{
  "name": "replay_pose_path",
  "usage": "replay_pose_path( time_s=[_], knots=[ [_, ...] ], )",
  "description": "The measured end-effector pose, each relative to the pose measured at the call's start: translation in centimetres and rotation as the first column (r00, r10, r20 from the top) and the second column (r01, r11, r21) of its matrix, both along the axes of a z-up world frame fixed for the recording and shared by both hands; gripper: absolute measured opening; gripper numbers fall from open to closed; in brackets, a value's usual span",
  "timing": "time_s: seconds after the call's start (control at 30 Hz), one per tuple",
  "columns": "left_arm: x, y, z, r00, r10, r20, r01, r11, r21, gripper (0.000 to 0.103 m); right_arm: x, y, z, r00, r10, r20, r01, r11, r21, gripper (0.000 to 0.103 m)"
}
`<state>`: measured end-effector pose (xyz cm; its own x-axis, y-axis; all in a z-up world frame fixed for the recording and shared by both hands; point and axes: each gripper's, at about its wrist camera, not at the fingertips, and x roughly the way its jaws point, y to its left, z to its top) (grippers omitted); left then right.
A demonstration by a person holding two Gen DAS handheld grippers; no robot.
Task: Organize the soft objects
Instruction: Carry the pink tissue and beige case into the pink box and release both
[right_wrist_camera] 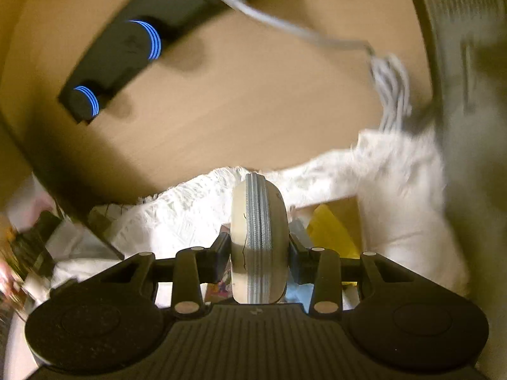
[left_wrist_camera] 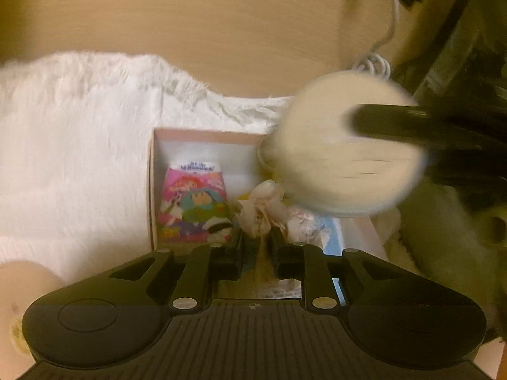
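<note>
My right gripper [right_wrist_camera: 259,253] is shut on a round cream zippered pouch [right_wrist_camera: 258,240], held edge-on with its grey zipper facing the camera. In the left wrist view the same pouch [left_wrist_camera: 345,152] hangs blurred above an open pink box [left_wrist_camera: 202,134], with a right gripper finger [left_wrist_camera: 389,123] across it. My left gripper [left_wrist_camera: 257,250] is shut on a crumpled pale fabric piece [left_wrist_camera: 261,209] just above the box. Inside the box lies a colourful cartoon-print pouch [left_wrist_camera: 195,205].
The box rests on a white fluffy rug [left_wrist_camera: 73,145] on a light wooden floor [left_wrist_camera: 190,25]. A white cable [right_wrist_camera: 389,79] lies coiled at the rug's edge. A dark stand with blue-ringed feet [right_wrist_camera: 139,41] stands on the floor. Yellow material [right_wrist_camera: 332,231] lies below the right gripper.
</note>
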<state>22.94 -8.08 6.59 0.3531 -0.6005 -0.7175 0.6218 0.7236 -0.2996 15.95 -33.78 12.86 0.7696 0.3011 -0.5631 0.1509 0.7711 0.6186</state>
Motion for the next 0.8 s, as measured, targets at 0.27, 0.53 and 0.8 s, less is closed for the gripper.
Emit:
replay_pose_path(
  time_s=[0.27, 0.53, 0.8],
  knots=[
    [0.5, -0.6, 0.3, 1.0, -0.014, 0.021, 0.013, 1.0, 0.01, 0.021, 3.5, -0.9, -6.5, 0.997, -0.038, -0.069, 0.048, 0.986, 0.16, 0.039],
    [-1.7, 0.8, 3.1, 0.994, -0.019, 0.11, 0.012, 0.998, 0.064, 0.021, 4.0, 0.1, -7.2, 0.997, -0.035, -0.063, 0.043, 0.991, 0.127, 0.041],
    [-2.0, 0.7, 1.1, 0.995, -0.058, 0.083, 0.049, 0.993, 0.111, 0.022, 5.5, 3.0, -5.2, 0.993, -0.014, -0.114, 0.006, 0.998, -0.063, 0.047]
  ],
)
